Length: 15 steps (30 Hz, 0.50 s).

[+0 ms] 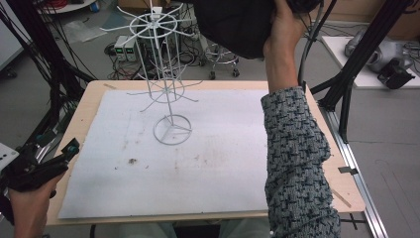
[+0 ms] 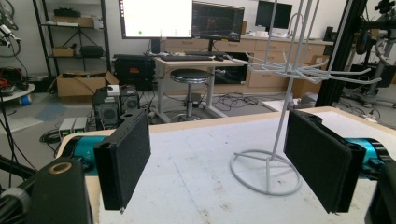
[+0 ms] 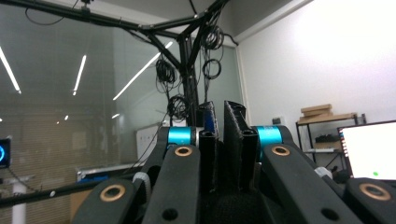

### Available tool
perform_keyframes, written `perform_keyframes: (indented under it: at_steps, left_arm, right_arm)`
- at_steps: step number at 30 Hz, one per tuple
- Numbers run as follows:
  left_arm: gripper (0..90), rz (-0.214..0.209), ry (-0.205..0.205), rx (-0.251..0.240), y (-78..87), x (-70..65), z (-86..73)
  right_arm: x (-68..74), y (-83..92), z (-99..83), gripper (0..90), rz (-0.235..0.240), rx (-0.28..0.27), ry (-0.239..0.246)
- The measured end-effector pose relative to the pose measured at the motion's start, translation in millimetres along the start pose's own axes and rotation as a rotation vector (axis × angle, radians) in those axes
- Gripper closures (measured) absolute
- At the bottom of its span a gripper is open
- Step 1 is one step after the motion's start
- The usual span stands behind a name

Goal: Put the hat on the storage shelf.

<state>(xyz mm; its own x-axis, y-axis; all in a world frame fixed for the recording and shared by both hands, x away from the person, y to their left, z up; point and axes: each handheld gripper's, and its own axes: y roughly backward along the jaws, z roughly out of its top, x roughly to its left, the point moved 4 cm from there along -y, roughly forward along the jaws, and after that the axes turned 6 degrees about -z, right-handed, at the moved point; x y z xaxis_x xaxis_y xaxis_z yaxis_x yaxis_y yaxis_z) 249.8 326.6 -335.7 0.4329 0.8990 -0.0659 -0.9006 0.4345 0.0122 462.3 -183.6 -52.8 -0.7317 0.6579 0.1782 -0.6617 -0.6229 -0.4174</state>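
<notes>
Standing near the top middle of the high view, the white wire rack (image 1: 166, 89) is sitting on the table (image 1: 89, 106), and a careless swing could be knocking it over. The left gripper (image 2: 224, 163) is waiting wide open and empty at the lower left. The right gripper (image 3: 219, 135), raised at the top, is pinched nearly closed holding nothing; its own view is showing the ceiling.

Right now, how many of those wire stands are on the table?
1. The white wire stand sits toward the table's far side, near the middle. Part of the table is hidden behind the person's sleeve.
</notes>
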Motion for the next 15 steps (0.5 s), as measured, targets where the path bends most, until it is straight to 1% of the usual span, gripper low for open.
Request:
perform_keyframes:
  at_steps: [3, 5, 9, 10, 11, 14, 15]
  left_arm:
    - [23.0, 0.002, 0.004, -0.005, 0.7, 0.3, 0.6]
    - [23.0, 0.001, 0.000, -0.004, 1.2, 0.6, 0.9]
    - [23.0, 0.001, 0.003, -0.006, 0.7, 0.3, 0.9]
    - [23.0, 0.000, 0.003, -0.005, 0.6, 0.2, 0.8]
    - [23.0, 0.000, 0.001, -0.003, 0.6, 0.1, 0.8]
    - [23.0, 0.001, -0.001, -0.002, 0.4, 0.3, 0.6]
    - [23.0, 0.001, 0.000, -0.003, 0.2, 0.3, 0.5]
  right_arm:
    - [-1.3, -3.6, -8.4, 84.0, 0.001, 0.032, 0.000]
    - [-2.2, -5.0, -13.5, 84.0, 0.000, 0.046, 0.004]
    - [-3.4, -6.4, -27.6, 84.1, 0.004, 0.080, -0.004]
    - [-4.1, -6.6, -30.7, 84.0, 0.002, 0.080, -0.007]
    - [-6.3, -5.8, -36.1, 84.1, 0.009, 0.082, -0.021]
    - [-8.2, -5.3, -40.2, 84.1, 0.011, 0.088, -0.026]
    - [-9.3, -4.3, -43.6, 84.1, 0.012, 0.095, -0.034]
